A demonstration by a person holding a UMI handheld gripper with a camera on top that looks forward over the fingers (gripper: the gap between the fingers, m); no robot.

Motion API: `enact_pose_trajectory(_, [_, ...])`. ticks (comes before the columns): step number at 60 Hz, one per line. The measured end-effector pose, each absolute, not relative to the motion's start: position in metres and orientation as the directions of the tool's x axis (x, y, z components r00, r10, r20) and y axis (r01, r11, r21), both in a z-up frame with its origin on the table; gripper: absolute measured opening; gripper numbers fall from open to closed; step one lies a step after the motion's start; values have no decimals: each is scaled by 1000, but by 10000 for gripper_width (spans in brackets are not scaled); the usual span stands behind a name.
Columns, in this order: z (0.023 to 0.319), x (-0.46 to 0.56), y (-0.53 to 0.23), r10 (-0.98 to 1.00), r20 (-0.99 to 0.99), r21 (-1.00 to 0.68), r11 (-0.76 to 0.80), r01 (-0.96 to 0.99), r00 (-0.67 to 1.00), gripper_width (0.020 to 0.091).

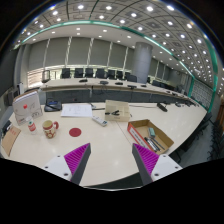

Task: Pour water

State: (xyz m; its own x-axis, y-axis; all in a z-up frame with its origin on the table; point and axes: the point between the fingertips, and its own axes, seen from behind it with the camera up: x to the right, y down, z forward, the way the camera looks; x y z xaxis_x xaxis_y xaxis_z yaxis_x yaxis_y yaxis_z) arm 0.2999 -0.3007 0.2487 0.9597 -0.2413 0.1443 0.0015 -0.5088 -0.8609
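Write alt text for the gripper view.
The gripper hovers with its pink-padded fingers open and empty over a pale wooden table. Beyond them sit a red round coaster, a small cup and an open cardboard box.

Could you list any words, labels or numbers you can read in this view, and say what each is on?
No text is legible anywhere.
The can on the table has a label too small to read.
The cardboard box shows no readable print.
The gripper fingers stand open and bear no markings.

large office or meeting hall: long desks [110,125], rows of chairs [95,73], ceiling downlights [110,12]
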Motion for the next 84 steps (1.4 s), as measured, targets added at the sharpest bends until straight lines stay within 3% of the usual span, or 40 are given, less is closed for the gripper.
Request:
enact_pose_trajectory(14, [220, 233, -290, -166, 106, -839, -543, -1, 980, 861])
enact_pose_trajectory(32, [177, 32, -236, 58, 59, -820, -567, 81, 997, 867])
enact_pose_trajectory(47, [132, -151, -134, 189, 5, -857, -506, 102, 982, 859])
enact_pose_trajectory(61, [103, -206, -13, 113, -14, -906, -421, 35, 993, 852])
enact_pose_trajectory(69, [87, -206, 29, 66, 28, -929, -366, 51, 997, 705])
enact_pose_trajectory(73, [83, -205, 42, 60, 49, -936, -346, 67, 997, 551])
enact_pose_trajectory(79, [86, -210, 44, 70, 51, -946, -316, 70, 996, 493])
enact_pose_trajectory(84, [87, -212, 43, 79, 51, -945, -319, 73, 996, 402])
